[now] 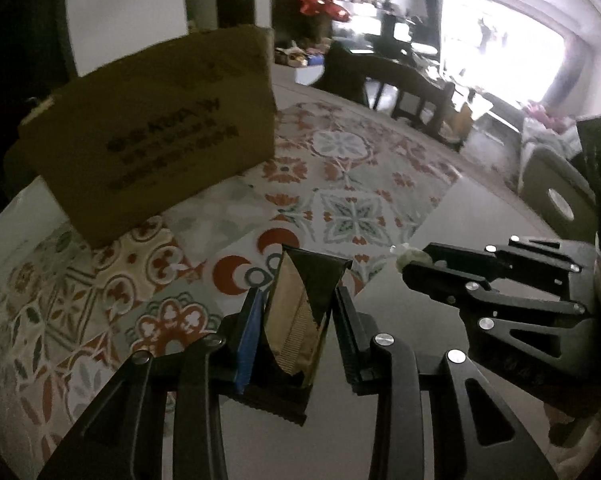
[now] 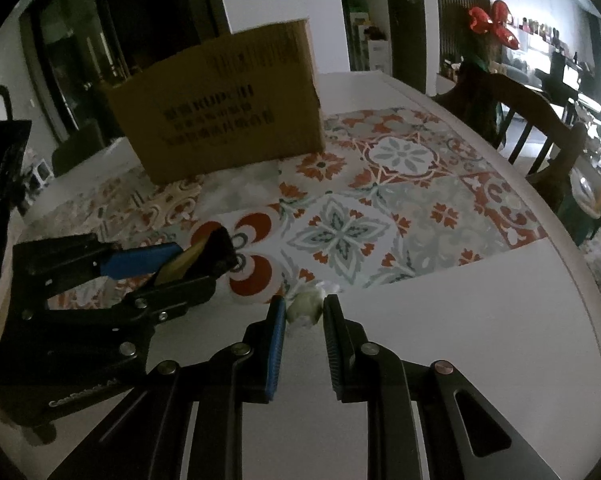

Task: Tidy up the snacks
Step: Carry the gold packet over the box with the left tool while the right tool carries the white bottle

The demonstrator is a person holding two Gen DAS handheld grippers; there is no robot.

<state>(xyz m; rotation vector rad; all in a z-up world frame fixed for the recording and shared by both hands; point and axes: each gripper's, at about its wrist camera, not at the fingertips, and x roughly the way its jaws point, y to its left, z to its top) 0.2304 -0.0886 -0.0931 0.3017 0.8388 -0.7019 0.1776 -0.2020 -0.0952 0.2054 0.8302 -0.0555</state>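
Two snacks are in view: one black-and-gold foil snack packet (image 1: 300, 320) between the fingers of the left hand-held gripper (image 1: 296, 300), and one small pale green wrapped sweet (image 2: 305, 308) between the fingers of the right hand-held gripper (image 2: 303, 312). One brown cardboard box (image 2: 224, 108) stands beyond both, on one desk (image 2: 480, 320).

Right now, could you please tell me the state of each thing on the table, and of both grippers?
Left gripper: fingers shut on the black and gold snack packet, lifted off the table.
Right gripper: fingers shut on the pale green wrapped candy.
Cardboard box: standing on the patterned mat, untouched; whether its top is open cannot be told.
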